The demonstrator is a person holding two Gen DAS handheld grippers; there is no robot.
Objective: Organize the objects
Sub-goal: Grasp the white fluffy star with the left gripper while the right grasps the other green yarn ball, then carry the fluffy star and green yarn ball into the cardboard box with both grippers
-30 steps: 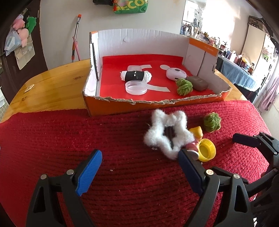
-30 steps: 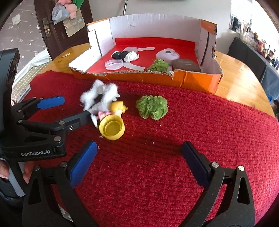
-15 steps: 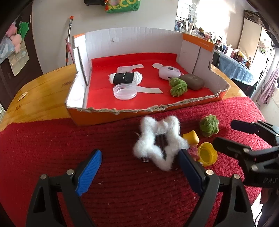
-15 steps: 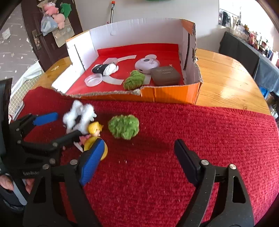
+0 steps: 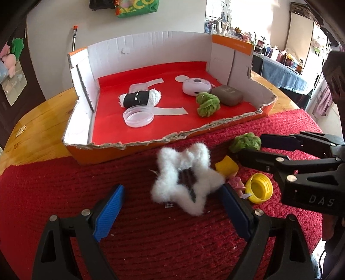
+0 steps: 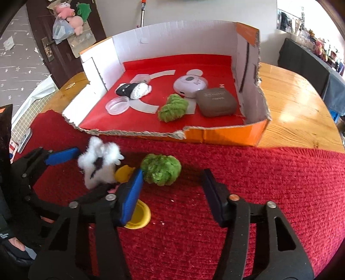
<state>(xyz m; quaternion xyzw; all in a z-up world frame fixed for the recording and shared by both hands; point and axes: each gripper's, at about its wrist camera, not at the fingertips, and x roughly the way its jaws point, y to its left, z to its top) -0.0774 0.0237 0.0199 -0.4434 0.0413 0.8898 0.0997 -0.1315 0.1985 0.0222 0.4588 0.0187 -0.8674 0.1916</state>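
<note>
The left gripper (image 5: 170, 204) stands wide open over the red knit cloth (image 5: 54, 193), the white fluffy star (image 5: 185, 176) between its blue pads. Just right lie a small doll (image 5: 230, 174) and yellow cap (image 5: 259, 190). The right gripper (image 5: 250, 146), jaws closing, reaches toward a green pom-pom (image 5: 244, 142).

A lived-in home is shown, most likely a living or dining room. A rounded wooden desk (image 6: 297, 112) is partly covered by a red knitted cloth (image 5: 151, 247). A dark wooden door (image 6: 49, 41) with a brass handle is hung with soft toys (image 6: 69, 16) in a plastic bag, beside star-patterned wallpaper (image 6: 17, 62). Crowded shelves and a cloth-draped sideboard (image 5: 284, 75) are seen by a bright window (image 5: 217, 19).
</note>
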